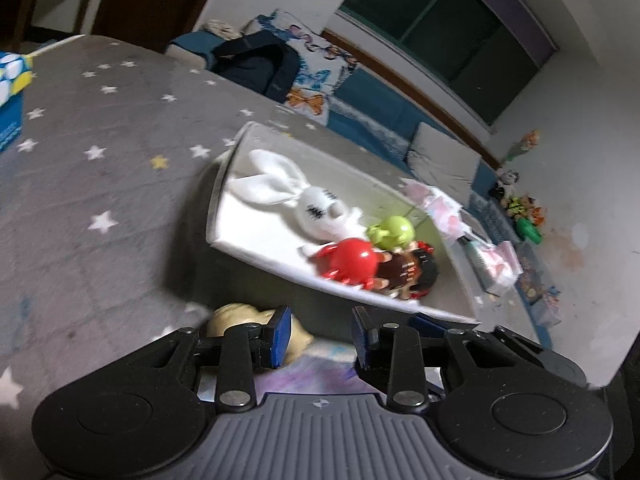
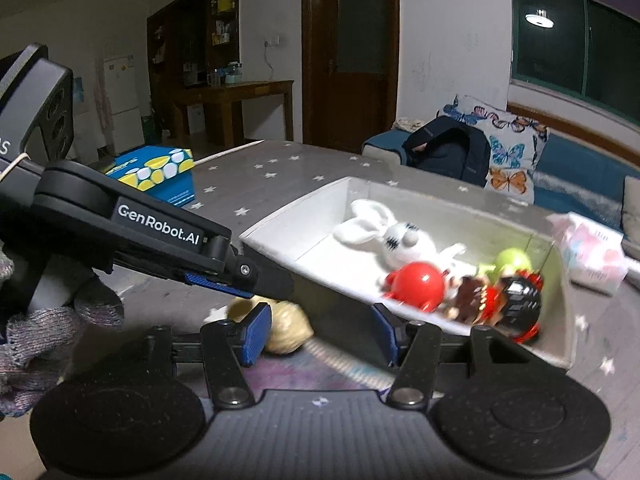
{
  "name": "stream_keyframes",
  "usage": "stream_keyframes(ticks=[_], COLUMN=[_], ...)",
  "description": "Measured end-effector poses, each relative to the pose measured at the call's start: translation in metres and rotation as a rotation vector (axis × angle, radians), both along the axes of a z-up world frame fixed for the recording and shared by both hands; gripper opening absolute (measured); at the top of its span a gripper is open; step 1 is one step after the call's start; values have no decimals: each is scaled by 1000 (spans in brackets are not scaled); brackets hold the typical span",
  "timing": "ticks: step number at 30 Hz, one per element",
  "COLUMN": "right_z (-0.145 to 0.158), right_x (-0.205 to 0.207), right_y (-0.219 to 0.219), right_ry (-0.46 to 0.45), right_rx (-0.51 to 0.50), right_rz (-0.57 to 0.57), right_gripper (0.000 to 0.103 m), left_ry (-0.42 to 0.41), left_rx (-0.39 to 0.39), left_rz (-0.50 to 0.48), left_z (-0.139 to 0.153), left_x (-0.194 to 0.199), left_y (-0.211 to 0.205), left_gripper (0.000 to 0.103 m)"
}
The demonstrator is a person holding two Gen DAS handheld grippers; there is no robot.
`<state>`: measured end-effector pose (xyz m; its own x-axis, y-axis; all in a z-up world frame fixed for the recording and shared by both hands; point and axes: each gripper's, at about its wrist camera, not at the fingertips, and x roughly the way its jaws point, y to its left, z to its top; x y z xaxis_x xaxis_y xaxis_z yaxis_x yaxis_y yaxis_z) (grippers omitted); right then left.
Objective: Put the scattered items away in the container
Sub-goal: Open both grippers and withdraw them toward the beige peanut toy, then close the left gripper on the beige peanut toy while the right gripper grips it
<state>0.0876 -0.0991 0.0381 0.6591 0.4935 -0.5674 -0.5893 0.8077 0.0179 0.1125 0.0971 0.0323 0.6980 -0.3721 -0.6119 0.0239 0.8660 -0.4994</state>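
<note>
In the left wrist view, the left gripper (image 1: 320,336) stands apart with nothing between its pads; a beige soft toy (image 1: 248,320) lies on the star-pattern mat (image 1: 100,160), just beside the left pad, near the white box (image 1: 224,200).

In the right wrist view, the right gripper (image 2: 320,330) is also empty and half wide, with the toy (image 2: 286,326) near its left pad. Both grippers are close together, so they may collide or push the toy away

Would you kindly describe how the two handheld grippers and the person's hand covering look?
Both grippers are black, with blue pads on their fingers and grey ribbed housings. The left gripper carries white "GenRobot.AI" lettering on its side. The hand wears a grey knitted glove.
</note>
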Motion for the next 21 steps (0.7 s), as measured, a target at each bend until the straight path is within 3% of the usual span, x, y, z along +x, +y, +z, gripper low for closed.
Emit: stream_keyframes(ticks=[8, 21], right_z=[-21, -46], right_x=[1, 26], right_y=[18, 40], right_ry=[65, 170], right_rx=[6, 23], right_rz=[15, -14], right_gripper=[57, 64], left_ry=[11, 53], left_rx=[-34, -110], left_rz=[35, 10], left_z=[-8, -27], left_x=[-6, 13], left_y=[23, 45], left_gripper=[35, 35])
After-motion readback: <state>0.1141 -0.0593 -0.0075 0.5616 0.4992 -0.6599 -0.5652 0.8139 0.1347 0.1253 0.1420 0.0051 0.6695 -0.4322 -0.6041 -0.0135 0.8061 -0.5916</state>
